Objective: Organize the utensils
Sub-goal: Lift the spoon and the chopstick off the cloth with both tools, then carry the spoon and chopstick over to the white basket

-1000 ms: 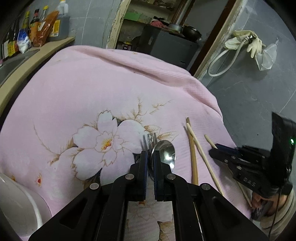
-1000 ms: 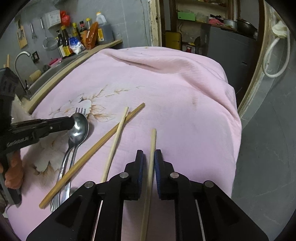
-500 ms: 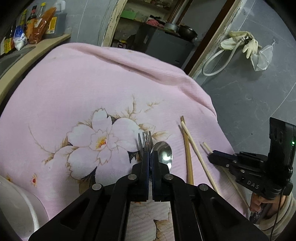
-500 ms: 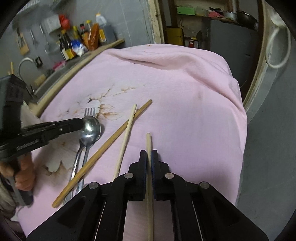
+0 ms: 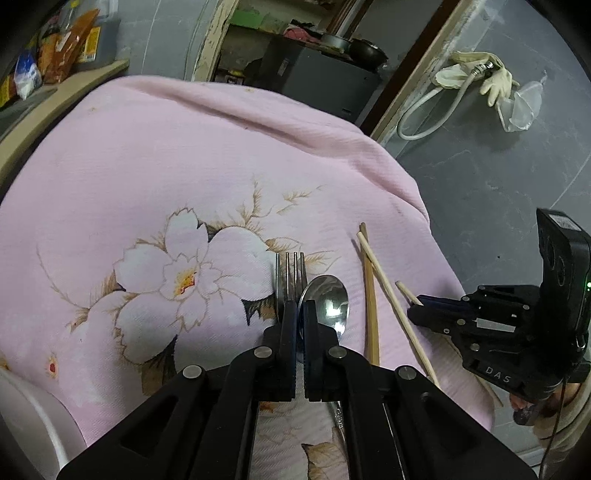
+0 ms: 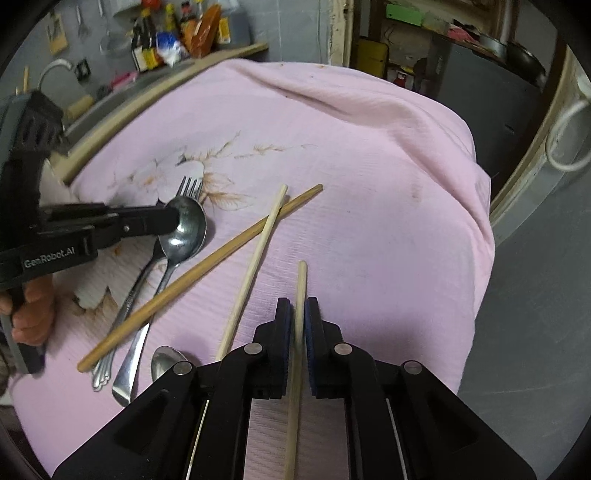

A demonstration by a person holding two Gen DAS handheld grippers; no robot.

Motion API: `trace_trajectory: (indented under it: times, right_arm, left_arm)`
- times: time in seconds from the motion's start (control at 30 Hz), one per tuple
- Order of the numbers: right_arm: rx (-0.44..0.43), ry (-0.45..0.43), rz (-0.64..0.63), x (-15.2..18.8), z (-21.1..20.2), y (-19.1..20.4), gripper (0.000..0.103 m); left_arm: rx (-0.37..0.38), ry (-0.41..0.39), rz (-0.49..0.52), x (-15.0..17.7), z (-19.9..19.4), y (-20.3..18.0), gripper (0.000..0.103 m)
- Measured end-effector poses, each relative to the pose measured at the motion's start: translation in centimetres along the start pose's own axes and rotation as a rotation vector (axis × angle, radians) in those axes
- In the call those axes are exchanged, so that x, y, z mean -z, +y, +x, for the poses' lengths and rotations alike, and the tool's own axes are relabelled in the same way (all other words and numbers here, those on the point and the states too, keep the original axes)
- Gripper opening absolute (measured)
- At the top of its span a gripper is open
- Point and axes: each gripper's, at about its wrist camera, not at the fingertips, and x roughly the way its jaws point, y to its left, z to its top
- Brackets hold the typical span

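On the pink flowered cloth point(image 5: 184, 147) a steel fork point(image 5: 291, 269) and a spoon point(image 5: 328, 299) lie side by side. My left gripper point(image 5: 300, 308) is shut on the left rim of the spoon's bowl; the right wrist view shows its tips point(image 6: 170, 219) at that spoon point(image 6: 186, 225), beside the fork point(image 6: 190, 184). A dark chopstick point(image 6: 207, 266) and a pale chopstick point(image 6: 255, 258) lie crossed. My right gripper point(image 6: 297, 304) holds a third chopstick point(image 6: 301, 284) lengthwise between its pads, with the jaws opening slightly. The left wrist view shows that right gripper point(image 5: 413, 312) too.
A second, smaller spoon point(image 6: 166, 360) lies near my right gripper's base. A white bowl point(image 5: 29, 424) sits at the cloth's near left. A counter with bottles point(image 6: 177, 33) runs along the far left. The cloth drops off to grey floor point(image 6: 535, 332) on the right.
Both grippers closed: the left on the spoon's rim, the right on the lone chopstick. Neither hand has shifted much.
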Motion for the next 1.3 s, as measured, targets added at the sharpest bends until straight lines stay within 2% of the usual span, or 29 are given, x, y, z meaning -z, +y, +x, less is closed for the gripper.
trace_trajectory:
  times: [0.1,0.17,0.27,0.37,0.5,0.7,0.8,0.93,1.03,1.3]
  right_arm:
    - [0.012,0.004,0.027,-0.1,-0.1,0.0,0.003]
    - [-0.018,-0.038,0.074,0.3,-0.9,-0.3,0.003]
    - [-0.068,-0.183,0.148,1.4,-3.3,-0.5,0.003]
    - [-0.089,-0.387,0.204,3.2,-6.6,0.2,0.003]
    - [-0.033,-0.680,0.208,5.7,-10.5,2.5,0.003]
    - [0.181,-0.928,0.149,6.5,-13.1,6.6,0.003]
    - [0.250,-1.028,0.129,6.6,-14.0,8.3,0.003]
    - [0.228,-1.145,0.141,6.0,-15.4,10.2,0.003]
    - [0.176,-1.232,0.153,5.2,-16.7,11.2,0.003]
    - [0.047,-1.386,0.141,1.8,-19.2,15.4,0.003]
  left_arm:
    - [-0.025,-0.055,0.033,0.3,-1.0,-1.0,0.000]
    - [-0.061,-0.120,0.084,0.6,-2.3,-2.1,0.000]
    - [-0.144,-0.236,0.163,1.3,-4.5,-4.0,0.000]
    - [-0.206,-0.357,0.217,2.2,-6.7,-5.6,0.000]
    - [-0.272,-0.499,0.220,3.4,-9.6,-6.4,0.000]
    - [-0.369,-0.669,0.173,4.7,-13.5,-6.6,0.000]
    - [-0.422,-0.734,0.159,5.1,-16.0,-6.7,0.000]
    - [-0.462,-0.779,0.126,5.7,-18.7,-6.0,0.000]
    - [-0.512,-0.824,0.109,6.1,-20.8,-5.4,0.000]
    - [-0.638,-0.935,0.043,7.0,-27.2,-2.8,0.000]
